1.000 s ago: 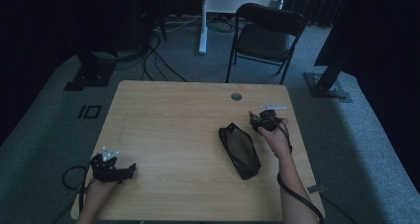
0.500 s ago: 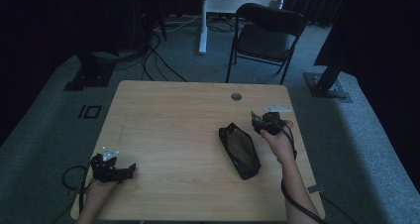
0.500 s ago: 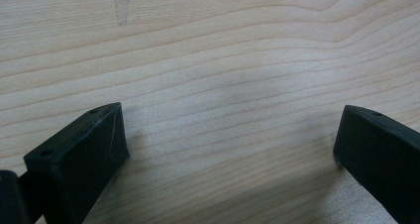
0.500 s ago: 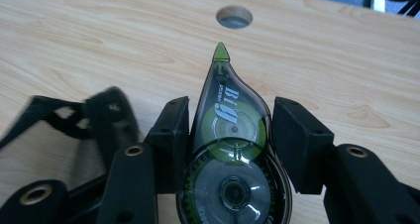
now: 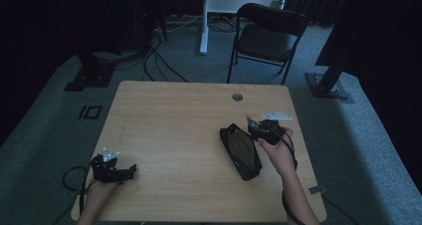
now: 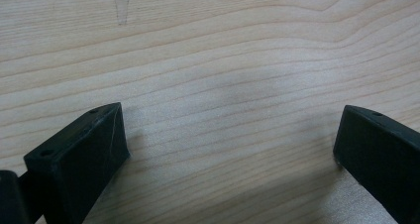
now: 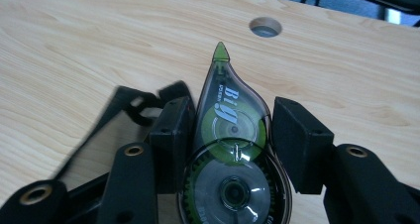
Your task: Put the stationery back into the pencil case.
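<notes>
— Start with the big things. What's in front of you?

— The wooden table [image 5: 174,130]. On its right half lies a black pouch [image 5: 241,151], set at a slant. My right hand [image 5: 276,150] is raised just right of the pouch, forearm coming in from the near edge; my left hand [image 5: 99,189] rests at the near left corner, well apart from all that.

— And your tools?

— My right gripper [image 7: 233,130] is partly closed on a correction tape dispenser [image 7: 230,149], the jaws pressing its two flanks. My left gripper [image 6: 228,149] points down at bare wood, jaws spread wide with nothing between them.

— What does the dispenser look like?

— Teardrop-shaped, clear smoky shell, green reel and gear wheels inside, green tip pointing away from me, past the jaws, toward the cable hole [image 7: 265,27] in the table.
</notes>
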Motion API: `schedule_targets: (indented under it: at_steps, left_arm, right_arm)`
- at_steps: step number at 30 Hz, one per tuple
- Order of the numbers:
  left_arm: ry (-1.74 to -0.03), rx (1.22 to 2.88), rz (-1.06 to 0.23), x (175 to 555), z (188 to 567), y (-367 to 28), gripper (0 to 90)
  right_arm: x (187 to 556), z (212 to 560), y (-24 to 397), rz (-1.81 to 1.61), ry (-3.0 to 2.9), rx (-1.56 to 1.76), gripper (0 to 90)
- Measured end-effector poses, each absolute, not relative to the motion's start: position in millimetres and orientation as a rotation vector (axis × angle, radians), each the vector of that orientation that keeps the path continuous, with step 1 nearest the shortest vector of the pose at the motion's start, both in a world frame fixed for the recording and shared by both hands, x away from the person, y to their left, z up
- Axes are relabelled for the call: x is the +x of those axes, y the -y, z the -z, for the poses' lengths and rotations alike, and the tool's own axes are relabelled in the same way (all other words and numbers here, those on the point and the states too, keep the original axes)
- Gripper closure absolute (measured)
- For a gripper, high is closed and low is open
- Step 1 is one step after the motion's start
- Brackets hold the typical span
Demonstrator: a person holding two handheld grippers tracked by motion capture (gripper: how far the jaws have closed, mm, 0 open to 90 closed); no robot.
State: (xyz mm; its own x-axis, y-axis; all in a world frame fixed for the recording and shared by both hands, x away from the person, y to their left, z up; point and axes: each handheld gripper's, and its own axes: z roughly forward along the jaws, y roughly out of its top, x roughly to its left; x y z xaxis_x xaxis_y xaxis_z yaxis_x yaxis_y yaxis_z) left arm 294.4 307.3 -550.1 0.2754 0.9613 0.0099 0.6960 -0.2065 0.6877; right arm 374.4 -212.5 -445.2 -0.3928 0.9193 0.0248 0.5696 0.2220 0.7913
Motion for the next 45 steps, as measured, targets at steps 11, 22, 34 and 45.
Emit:
schedule_targets:
  at_steps: [11, 22, 34, 45]
  left_arm:
    - [-1.486, 1.979, -0.603, 294, 550, -307, 0.2]
    - [-1.486, 1.979, -0.603, 294, 550, -307, 0.2]
    - [-1.486, 1.979, -0.603, 294, 550, -307, 0.2]
    - [-1.484, 1.980, -0.603, 294, 550, -307, 0.2]
  right_arm:
    - [356, 444, 191, -1.072, -2.097, 1.357, 49.3]
    - [353, 459, 175, -1.059, -2.173, 1.387, 49.4]
    - [356, 469, 168, -0.981, -2.218, 1.402, 49.4]
    - [362, 479, 164, -0.880, -2.268, 1.427, 49.4]
